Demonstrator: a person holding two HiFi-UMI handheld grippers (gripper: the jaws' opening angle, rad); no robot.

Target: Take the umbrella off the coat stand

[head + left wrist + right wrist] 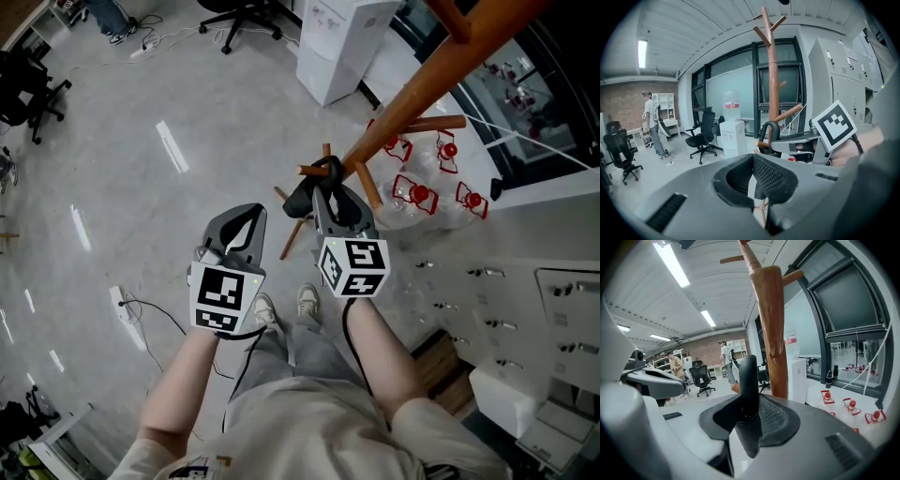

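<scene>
A wooden coat stand [422, 89] runs from the upper right toward the middle of the head view. A black umbrella [302, 197] hangs with its curved handle [325, 169] hooked at a low peg. My right gripper [330, 192] is shut on that handle; in the right gripper view the black handle [749, 373] rises between the pads, with the stand's trunk [771, 324] just behind. My left gripper [246, 220] hovers to the left of the umbrella, shut and holding nothing. In the left gripper view, the hooked handle [769, 129] and the right gripper [765, 142] show beside the stand [773, 79].
Water bottles with red caps [417, 197] lie on the floor right of the stand's base. White lockers [506, 309] line the right side, a white box [337, 47] stands behind. Office chairs [244, 14] and a floor cable [141, 319] are to the left. A person [651, 122] stands far off.
</scene>
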